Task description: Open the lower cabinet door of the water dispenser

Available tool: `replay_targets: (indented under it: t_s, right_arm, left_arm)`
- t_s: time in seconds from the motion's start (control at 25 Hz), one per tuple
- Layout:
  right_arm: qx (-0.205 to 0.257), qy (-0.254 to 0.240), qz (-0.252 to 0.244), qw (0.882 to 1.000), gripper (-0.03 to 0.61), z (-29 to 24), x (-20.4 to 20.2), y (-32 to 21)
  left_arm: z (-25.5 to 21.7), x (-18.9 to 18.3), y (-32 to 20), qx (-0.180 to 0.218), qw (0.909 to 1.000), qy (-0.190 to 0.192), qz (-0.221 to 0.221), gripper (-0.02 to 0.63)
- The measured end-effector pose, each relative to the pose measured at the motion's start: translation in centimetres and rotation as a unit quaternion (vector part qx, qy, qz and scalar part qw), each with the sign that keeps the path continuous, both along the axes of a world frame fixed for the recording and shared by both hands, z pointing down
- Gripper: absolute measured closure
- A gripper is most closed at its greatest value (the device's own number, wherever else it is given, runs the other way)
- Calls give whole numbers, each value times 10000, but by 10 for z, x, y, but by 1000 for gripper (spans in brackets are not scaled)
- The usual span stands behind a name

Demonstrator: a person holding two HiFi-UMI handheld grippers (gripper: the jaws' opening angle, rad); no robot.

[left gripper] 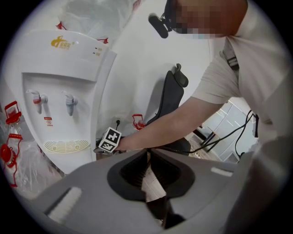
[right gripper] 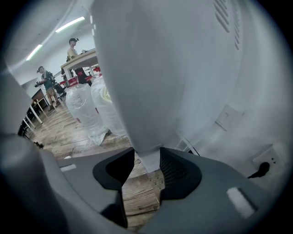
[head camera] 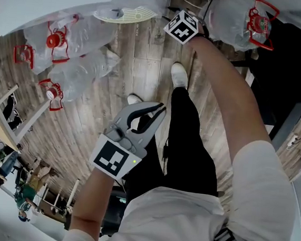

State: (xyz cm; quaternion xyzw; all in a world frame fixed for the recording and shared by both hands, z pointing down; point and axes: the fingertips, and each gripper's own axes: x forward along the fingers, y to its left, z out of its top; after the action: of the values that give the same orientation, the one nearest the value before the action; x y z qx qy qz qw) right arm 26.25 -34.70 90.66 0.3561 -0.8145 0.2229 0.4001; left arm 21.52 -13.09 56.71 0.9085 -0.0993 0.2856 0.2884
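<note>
The right tool (right gripper: 147, 165) reaches forward and low to the water dispenser (left gripper: 68, 91), with the person's right arm stretched out over the wooden floor (head camera: 139, 68). In the right gripper view its jaws are closed onto the bottom corner of the white cabinet door (right gripper: 137, 114). One pad lies on each face of the panel, and floorboards show just below the corner. How far the door stands from the cabinet cannot be told from any view.

In the left gripper view the right tool's marker cube (left gripper: 110, 139) sits beside the dispenser's lower front. It is just below and to the right of the pale yellow drip tray (left gripper: 67, 146), under the two taps (left gripper: 51, 101).

The left tool (head camera: 159, 110) hangs near the person's legs, well apart from the dispenser. Its jaws are drawn together at the tips with nothing between them.

Large water bottles in clear bags (head camera: 78, 47), with red caps and handles, lie on the floor next to the dispenser. A black office chair (left gripper: 171, 96) stands behind the outstretched arm, and a wall socket with a plug (right gripper: 262, 169) shows near the dispenser.
</note>
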Motion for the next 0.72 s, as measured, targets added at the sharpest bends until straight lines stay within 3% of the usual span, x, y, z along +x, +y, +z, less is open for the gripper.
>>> replay_targets:
  t_s: [0.72]
  right_arm:
    - [-20,248,455,9987,430,-2,-1,3]
  left_arm:
    - [-6,-27,-4,175,9996,99,-186,555]
